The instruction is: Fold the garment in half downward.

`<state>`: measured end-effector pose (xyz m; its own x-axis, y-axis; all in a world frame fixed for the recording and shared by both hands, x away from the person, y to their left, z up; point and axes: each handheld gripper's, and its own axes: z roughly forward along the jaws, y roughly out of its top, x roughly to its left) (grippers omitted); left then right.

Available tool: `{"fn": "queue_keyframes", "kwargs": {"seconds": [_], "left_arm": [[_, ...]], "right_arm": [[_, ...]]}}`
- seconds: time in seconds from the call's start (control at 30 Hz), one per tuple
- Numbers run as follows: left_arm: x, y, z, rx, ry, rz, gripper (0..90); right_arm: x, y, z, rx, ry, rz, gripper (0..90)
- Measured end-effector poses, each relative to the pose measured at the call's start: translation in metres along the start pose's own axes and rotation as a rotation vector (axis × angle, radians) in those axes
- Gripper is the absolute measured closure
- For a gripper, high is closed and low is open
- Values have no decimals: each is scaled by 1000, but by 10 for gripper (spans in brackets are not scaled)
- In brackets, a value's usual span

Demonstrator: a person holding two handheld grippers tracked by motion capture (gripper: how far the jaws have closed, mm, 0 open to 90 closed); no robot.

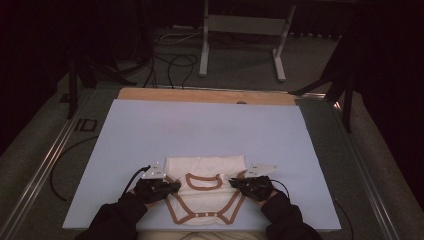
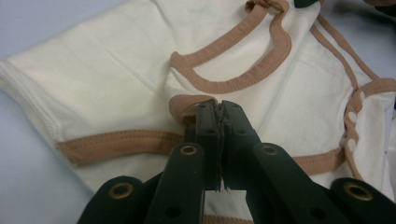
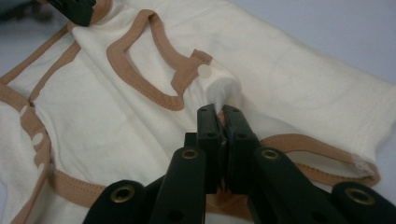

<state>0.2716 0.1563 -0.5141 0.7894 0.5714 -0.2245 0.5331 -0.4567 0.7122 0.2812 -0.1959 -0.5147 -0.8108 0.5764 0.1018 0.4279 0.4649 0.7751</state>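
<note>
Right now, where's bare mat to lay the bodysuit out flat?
Free: the blue mat from the bodysuit back to the wooden strip, plus side bands to the mat's left and right edges. Crowded: the near edge, where the left gripper and right gripper pinch the shoulders, forearms behind them.

A desk point(image 1: 200, 130) covered by a pale blue-grey sheet, with a strip of bare wood showing along its far edge. Lying flat on the sheet near the front edge is a cream baby bodysuit point(image 1: 206, 192) with tan trim around its neckline, sleeves and snap-fastened bottom.
</note>
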Motion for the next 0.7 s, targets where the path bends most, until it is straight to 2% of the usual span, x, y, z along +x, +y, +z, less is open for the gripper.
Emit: {"fn": "queue_keyframes", "kwargs": {"seconds": [0.13, 0.33, 0.47, 0.57, 0.6, 0.63, 0.7], "left_arm": [[1, -1, 1, 8, 13, -11, 870], [1, -2, 3, 12, 27, 4, 864], [-1, -3, 3, 10, 39, 28, 857], [-3, -3, 1, 0, 51, 59, 813], [-3, -3, 1, 0, 51, 59, 802], [-6, -3, -2, -17, 51, 85, 802], [-7, -2, -5, -33, 50, 98, 746]], "right_arm": [[-1, -3, 2, 12, 2, 6, 867], [-2, -5, 4, 22, 6, 12, 862], [-3, -4, 3, 21, 7, 14, 842], [-2, -4, 2, 25, 16, 11, 769], [-2, -4, 2, 25, 16, 11, 769], [-2, -4, 1, 25, 7, 11, 758], [-1, -1, -1, 21, 1, 4, 704]]}}
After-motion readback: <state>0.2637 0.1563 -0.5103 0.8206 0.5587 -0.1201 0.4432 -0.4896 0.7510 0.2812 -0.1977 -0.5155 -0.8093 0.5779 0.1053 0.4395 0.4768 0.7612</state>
